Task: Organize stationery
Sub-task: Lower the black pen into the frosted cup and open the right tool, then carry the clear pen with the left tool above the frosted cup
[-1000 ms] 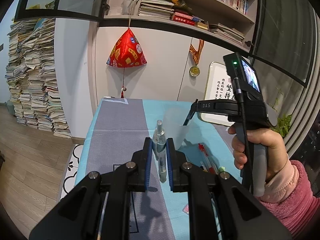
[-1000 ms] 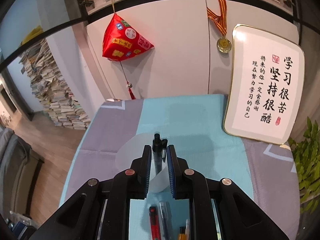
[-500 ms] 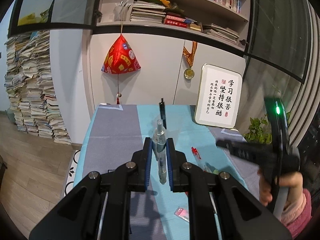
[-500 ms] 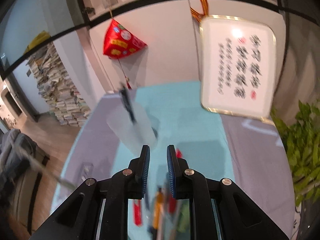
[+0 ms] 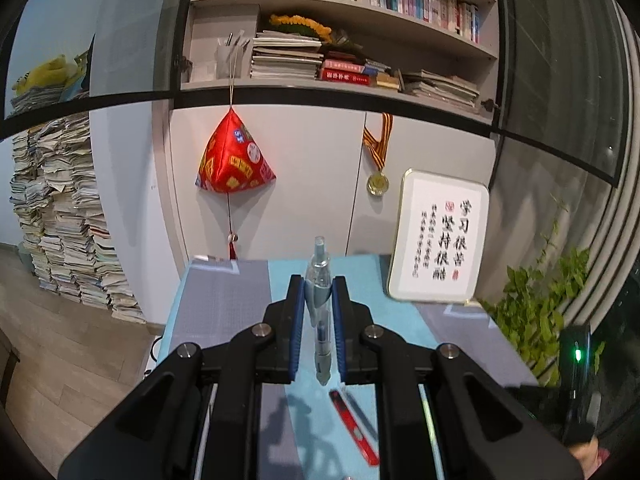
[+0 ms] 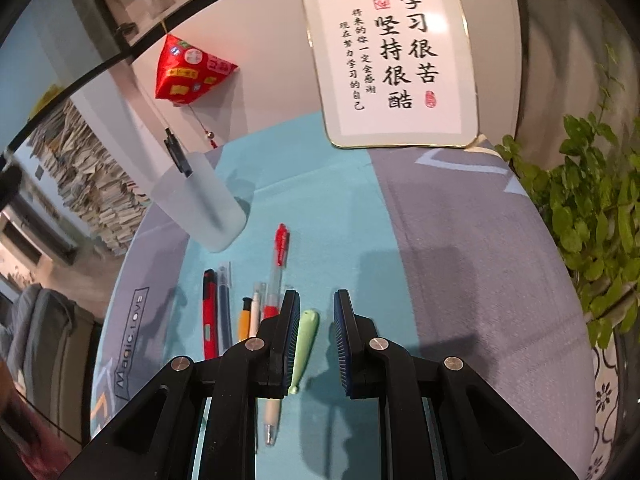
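1. Left hand-held gripper (image 5: 316, 308) clenched on a translucent blue-grey pen (image 5: 319, 280), held upright between the blue pads, both ends sticking out past them, lifted clear above the desk (image 5: 224, 300).
2. Right hand-held gripper (image 6: 316, 336) empty, pads nearly together, tilted down over a pale green fish-shaped pen (image 6: 305, 344) lying flat on the teal strip of the desk cover; pen in the narrow gap, not pinched.
3. Just left of it, in a row on the desk: a red-and-clear click pen (image 6: 277, 276), a slim white pen (image 6: 256, 308), an orange marker with black cap (image 6: 244, 320), a dark blue pen (image 6: 224, 304), a red utility knife (image 6: 209, 312).
4. Farther back and left, a frosted plastic pen cup (image 6: 200, 204), with a black pen (image 6: 177, 152) standing in it, leaning.
5. At the far edge, a gold-rimmed calligraphy plaque (image 6: 396, 60) propped against the white cabinet.
6. Beyond, a red pyramid-shaped ornament (image 5: 234, 160) hanging from the shelf; a leafy green plant (image 6: 592, 208) to the right.
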`<move>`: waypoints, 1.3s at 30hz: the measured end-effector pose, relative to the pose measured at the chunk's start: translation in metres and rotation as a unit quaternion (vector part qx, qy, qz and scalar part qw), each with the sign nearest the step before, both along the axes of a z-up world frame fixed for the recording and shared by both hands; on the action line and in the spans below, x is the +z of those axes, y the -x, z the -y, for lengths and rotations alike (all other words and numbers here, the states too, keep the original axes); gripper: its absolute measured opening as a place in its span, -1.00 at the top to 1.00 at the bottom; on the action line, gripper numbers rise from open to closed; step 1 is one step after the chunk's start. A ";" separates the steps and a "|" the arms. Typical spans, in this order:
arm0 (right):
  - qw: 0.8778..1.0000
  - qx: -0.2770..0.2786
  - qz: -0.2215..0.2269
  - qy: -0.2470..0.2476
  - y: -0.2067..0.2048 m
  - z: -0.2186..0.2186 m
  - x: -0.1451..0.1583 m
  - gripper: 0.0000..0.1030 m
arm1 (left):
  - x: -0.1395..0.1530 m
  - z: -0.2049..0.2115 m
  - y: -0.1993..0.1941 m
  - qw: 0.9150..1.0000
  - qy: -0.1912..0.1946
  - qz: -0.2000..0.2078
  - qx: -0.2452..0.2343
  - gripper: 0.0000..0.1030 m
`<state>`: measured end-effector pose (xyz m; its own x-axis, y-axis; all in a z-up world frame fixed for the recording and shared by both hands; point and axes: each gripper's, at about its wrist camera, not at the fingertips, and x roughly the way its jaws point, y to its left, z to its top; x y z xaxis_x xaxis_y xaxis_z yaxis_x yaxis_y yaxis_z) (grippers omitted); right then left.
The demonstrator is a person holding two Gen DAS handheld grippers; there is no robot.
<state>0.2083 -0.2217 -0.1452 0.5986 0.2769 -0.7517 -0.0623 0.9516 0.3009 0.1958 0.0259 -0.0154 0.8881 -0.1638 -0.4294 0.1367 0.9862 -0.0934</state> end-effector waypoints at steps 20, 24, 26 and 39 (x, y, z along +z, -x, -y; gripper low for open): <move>1.000 0.017 -0.019 0.011 -0.012 -0.009 -0.012 0.68 | -0.037 -0.002 -0.080 0.999 0.017 -0.042 0.027 0.77; 1.000 0.015 -0.018 0.014 -0.010 -0.005 -0.010 0.68 | -0.075 -0.017 -0.058 0.993 -0.048 -0.103 0.015 0.61; 1.000 0.015 -0.019 0.014 -0.010 -0.004 -0.010 0.68 | -0.097 -0.031 -0.054 0.988 -0.058 -0.145 0.012 0.14; 0.999 0.032 -0.035 0.023 -0.008 -0.021 -0.014 0.68 | -0.121 -0.122 -0.041 0.972 0.009 -0.208 0.112 0.03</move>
